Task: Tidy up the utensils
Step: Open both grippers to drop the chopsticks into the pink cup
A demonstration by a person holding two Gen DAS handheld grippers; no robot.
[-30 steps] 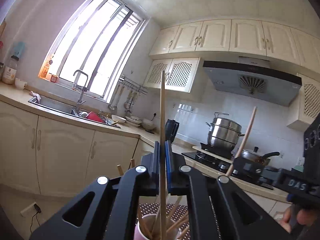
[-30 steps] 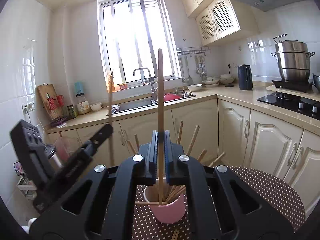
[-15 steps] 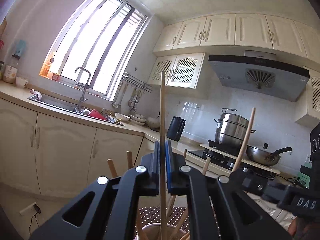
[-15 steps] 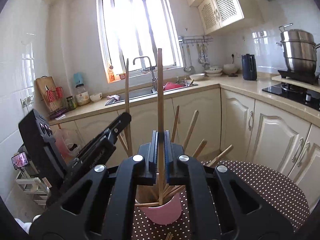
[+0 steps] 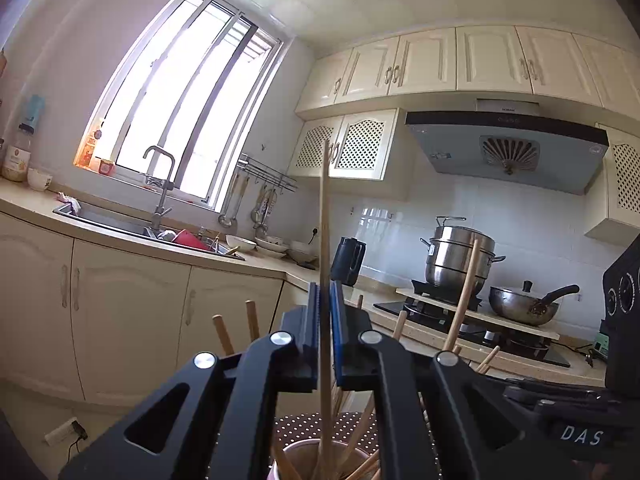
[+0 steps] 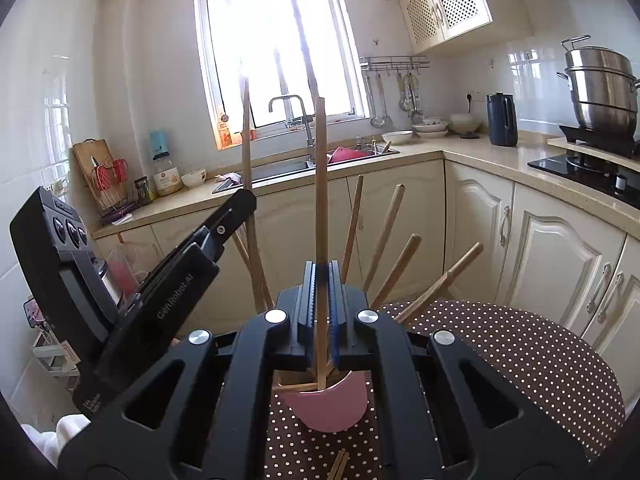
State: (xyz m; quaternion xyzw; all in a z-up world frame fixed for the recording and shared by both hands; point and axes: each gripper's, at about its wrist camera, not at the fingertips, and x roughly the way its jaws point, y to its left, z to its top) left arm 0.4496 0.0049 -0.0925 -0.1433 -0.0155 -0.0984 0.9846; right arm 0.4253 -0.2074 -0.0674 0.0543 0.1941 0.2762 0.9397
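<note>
Chopsticks stand upright, one pinched in each gripper, directly above the pink cup [image 6: 326, 404] on the dotted table [image 6: 500, 356]. Right gripper [image 6: 320, 276] clamps its chopstick [image 6: 320, 184], whose tip is already inside; left gripper [image 5: 325, 300] clamps another chopstick [image 5: 325, 220]. Cup floor hidden.

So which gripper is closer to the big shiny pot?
Right. The right gripper is beside the pink cup toward the big shiny pot; the left gripper is on the far side.
</note>
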